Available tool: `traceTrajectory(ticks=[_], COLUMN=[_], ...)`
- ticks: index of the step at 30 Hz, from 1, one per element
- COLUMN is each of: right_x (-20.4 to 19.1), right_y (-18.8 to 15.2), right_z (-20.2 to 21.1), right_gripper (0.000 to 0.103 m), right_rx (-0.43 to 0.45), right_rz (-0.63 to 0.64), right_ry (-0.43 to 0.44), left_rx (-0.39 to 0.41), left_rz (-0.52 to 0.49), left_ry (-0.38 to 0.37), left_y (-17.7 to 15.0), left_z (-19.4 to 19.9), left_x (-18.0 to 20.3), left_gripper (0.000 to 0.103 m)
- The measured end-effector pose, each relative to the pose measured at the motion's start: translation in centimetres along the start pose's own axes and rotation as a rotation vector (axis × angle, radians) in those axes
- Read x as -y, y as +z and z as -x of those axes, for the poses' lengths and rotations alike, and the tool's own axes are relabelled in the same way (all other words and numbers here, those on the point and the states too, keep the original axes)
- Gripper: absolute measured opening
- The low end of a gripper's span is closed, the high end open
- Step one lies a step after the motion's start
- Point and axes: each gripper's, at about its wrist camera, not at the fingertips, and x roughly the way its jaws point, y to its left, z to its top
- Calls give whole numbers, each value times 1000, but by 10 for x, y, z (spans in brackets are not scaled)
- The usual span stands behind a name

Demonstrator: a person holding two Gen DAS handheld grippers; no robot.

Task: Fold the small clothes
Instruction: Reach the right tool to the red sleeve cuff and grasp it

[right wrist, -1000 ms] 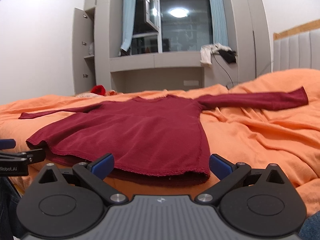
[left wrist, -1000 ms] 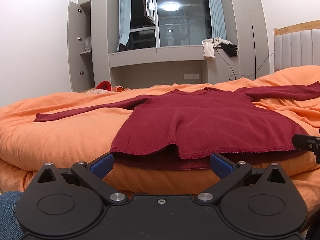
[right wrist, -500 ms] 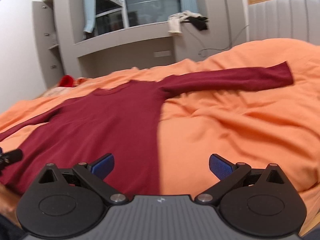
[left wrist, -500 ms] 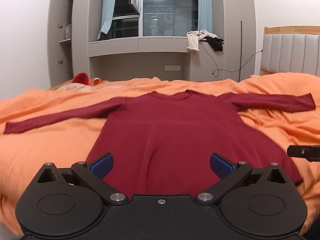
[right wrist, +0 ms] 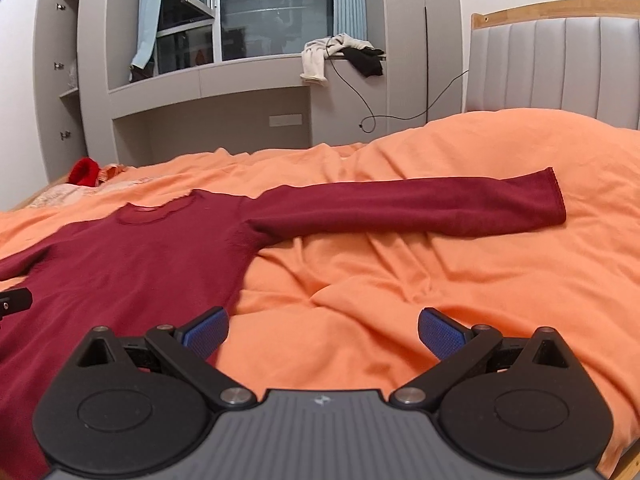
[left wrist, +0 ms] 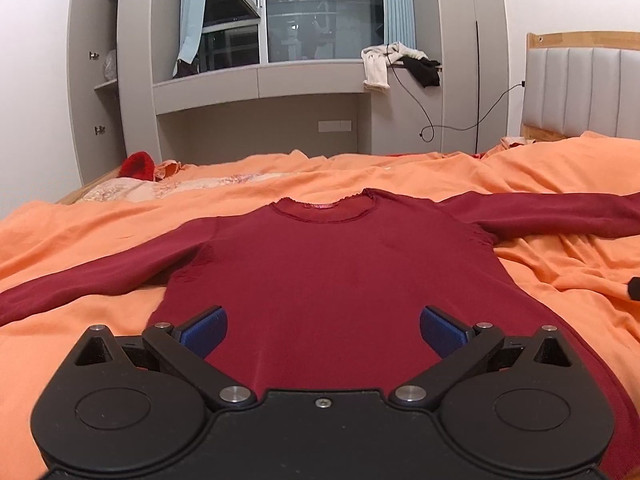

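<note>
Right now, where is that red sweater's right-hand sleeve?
In the right wrist view the sleeve lies stretched flat across the orange duvet, reaching right from the dark red sweater toward the padded headboard.

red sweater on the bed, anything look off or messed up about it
Nothing stands out. The red sweater lies flat on the orange duvet, neckline away from the cameras, both sleeves spread out sideways. The duvet is creased beside it. Both hand-held grippers, left and right, are open and empty.

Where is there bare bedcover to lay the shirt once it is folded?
Bare orange bedcover lies beside the shirt's body, below its outstretched sleeve. Another strip lies near the other sleeve. Far left is crowded: a red item and patterned cloth.
</note>
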Motion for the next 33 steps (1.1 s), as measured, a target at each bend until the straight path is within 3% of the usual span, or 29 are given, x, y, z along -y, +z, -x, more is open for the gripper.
traceTrajectory(ticks=[4,7,11,14,19,24,26,30,33], right_x=[8,25,60,88,121,160,167,169,179], right_y=[9,18,38,50,57,45,45,46,46], right_z=[-22,-40,-68,-90,-126,-145,-147,-154,-165], right_gripper=[103,103,103,103,103,103,103,103,103], right_rx=[-2,52,91,129,132,110,142,241,254], right_rz=[12,-22,-176,-298,-386,-557,-567,-495,-505], right_ry=[-4,1,-50,-155,-262,-249,-258,-359,-368], left_rx=[-21,-25,-68,-79,-102,-130,-134,-133,-135], left_rz=[5,16,26,42,80,69,66,57,64], left_ry=[1,12,16,6,-14,-7,-3,-2,-7], left_y=[1,-7,-18,-22,-26,-29,-29,-32,-33], left_z=[-26,-41,-55,-57,-62,-68,-70,-70,-70], left_x=[-2,-7,-13,-19,-25,-22,-21,-20,-21], left_gripper=[102,102,102,102,102,102,102,102,102])
